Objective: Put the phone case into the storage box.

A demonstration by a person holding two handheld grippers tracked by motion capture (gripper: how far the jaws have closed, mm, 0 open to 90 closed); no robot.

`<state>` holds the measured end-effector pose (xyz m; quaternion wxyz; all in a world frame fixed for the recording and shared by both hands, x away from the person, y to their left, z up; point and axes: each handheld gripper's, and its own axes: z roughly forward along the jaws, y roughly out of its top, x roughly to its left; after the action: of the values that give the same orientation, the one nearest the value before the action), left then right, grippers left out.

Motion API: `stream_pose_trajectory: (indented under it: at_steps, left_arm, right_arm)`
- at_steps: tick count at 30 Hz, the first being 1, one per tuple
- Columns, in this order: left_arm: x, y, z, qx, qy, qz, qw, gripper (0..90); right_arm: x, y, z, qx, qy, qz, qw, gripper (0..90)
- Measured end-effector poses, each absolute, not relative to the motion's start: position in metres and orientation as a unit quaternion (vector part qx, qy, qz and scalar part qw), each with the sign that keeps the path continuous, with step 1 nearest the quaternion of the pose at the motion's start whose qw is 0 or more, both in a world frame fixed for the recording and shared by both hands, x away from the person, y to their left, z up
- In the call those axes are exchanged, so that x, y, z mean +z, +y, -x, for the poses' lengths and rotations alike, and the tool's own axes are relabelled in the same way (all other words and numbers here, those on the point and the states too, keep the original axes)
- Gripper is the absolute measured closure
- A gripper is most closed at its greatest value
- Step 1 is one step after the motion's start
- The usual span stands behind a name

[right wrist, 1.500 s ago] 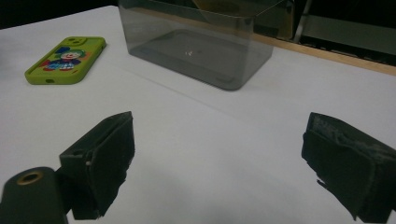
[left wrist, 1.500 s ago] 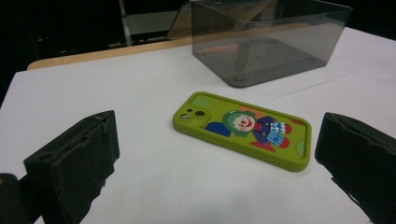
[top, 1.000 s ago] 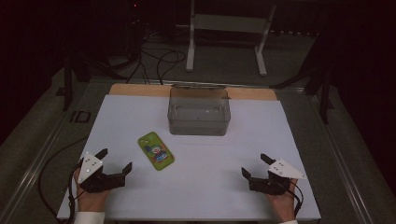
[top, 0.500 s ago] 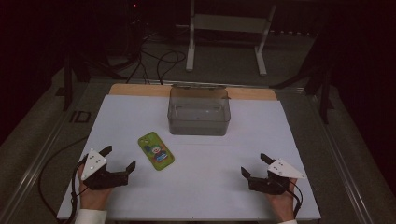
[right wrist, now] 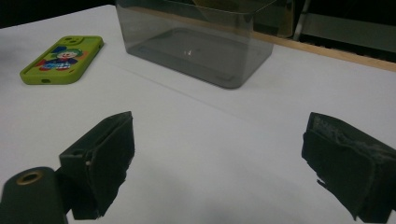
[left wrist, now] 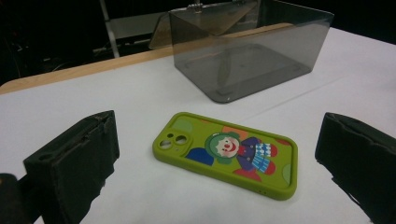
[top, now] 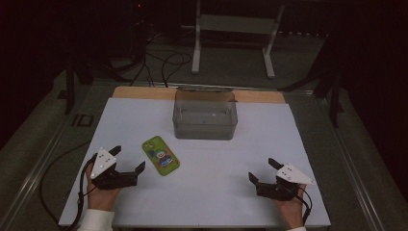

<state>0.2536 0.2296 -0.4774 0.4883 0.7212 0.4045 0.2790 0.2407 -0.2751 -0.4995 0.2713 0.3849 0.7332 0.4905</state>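
A green phone case (top: 160, 155) with a cartoon clown lies flat on the white tabletop (top: 211, 202), left of centre. My left gripper (top: 128, 159) is open just left of it, and in the left gripper view the case (left wrist: 226, 154) lies on the table ahead between the two spread jaws (left wrist: 219, 128), untouched. A clear smoky plastic box (top: 205, 118) stands open-topped at the back centre. My right gripper (top: 261, 169) rests open near the front right, holding nothing. From the right gripper view (right wrist: 219, 128) the case (right wrist: 63, 58) is far off to the left and the box (right wrist: 201, 42) is ahead.
A wooden strip (top: 139, 92) runs along the table's back edge. Behind the table stand a white metal frame (top: 197, 48) and loose cables (top: 159, 57) on the dark floor. Each gripper trails a cable off the front edge.
My left gripper has slid forward and a little right, closer to the phone case. The right gripper, case and box have stayed put.
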Motion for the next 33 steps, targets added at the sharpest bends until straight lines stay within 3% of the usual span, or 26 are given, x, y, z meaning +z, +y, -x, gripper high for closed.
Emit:
stream_pose_trajectory:
  at_steps: [33]
  left_arm:
    - [-0.478, 0.185, -0.299, 0.244, 0.391, -0.76, 0.459, 3.6]
  right_arm:
    - [-0.5, -0.276, -0.242, 0.486, 0.737, -0.382, 0.274, 9.3]
